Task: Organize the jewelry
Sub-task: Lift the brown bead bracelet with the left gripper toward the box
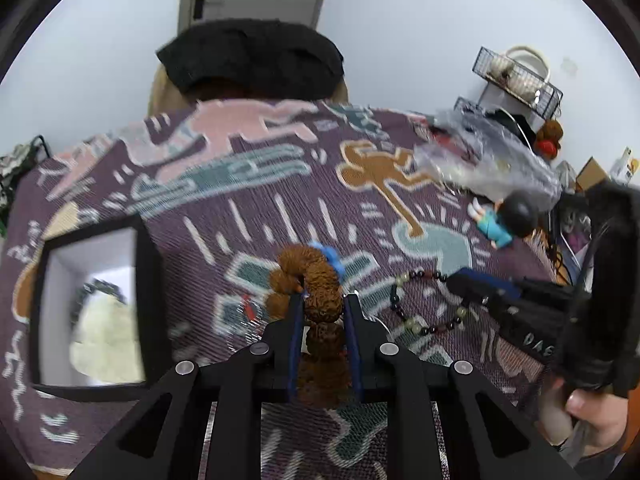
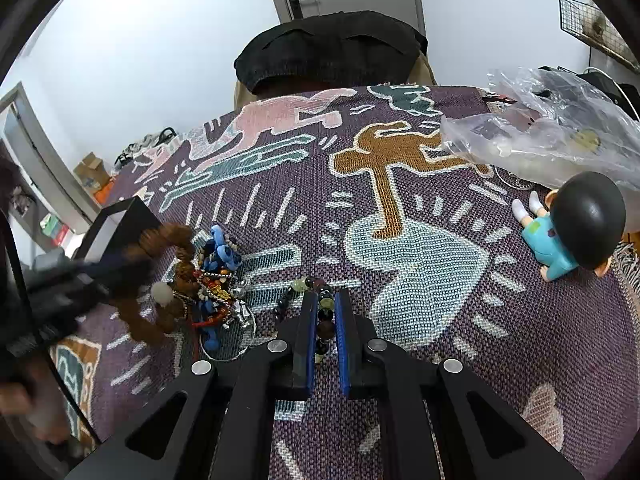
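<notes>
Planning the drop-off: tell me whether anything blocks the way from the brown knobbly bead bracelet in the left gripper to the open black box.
Nothing visible does. The brown knobbly bead bracelet sits clamped in the left gripper; only bare patterned cloth separates it from the open black box.

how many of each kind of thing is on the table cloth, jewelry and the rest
Bead bracelets: 2, a brown one in the left gripper, a dark and pale green one in the right gripper
Tangled jewelry heap, pieces not countable: 1
Open box: 1
Toy figure: 1
Clear plastic bag: 1
Total: 6
</notes>
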Tool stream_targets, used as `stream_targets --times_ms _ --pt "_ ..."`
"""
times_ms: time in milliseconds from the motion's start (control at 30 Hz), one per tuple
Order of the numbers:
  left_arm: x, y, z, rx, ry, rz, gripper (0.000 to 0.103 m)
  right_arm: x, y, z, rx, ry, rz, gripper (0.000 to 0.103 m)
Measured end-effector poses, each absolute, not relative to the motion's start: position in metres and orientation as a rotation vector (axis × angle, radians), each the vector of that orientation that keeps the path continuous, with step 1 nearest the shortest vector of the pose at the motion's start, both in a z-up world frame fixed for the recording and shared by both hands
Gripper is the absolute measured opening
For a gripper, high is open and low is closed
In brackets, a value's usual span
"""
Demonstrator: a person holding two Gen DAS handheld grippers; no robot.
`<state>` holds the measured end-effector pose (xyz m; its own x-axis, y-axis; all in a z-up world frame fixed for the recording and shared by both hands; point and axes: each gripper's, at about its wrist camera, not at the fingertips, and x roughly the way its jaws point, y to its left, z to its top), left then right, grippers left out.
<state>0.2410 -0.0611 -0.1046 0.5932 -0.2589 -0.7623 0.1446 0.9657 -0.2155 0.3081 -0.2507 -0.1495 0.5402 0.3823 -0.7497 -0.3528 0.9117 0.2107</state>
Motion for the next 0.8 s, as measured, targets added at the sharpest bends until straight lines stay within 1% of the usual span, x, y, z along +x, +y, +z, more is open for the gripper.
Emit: stream_targets --times_ms 167,367,533,800 --pt "0.236 -0.055 -0.089 -0.132 0.871 -0.220 0.021 0.306 -0.257 -0.143 0.072 0.886 0.444 0.010" --pt "0.221 -0.036 -0.048 -0.169 0.775 -0.220 0.021 0.301 -0.253 -0.128 0.085 0.853 0.468 0.010" --pt "0.201 -0.018 -0.004 -0.203 0.664 -0.219 0.021 0.296 -0.244 -0.114 0.075 0.829 0.492 0.010" --pt "0.176 0.003 0.050 -0.181 0.546 -0.203 0.021 0.286 -0.228 -0.087 0.062 0.787 0.522 0.010"
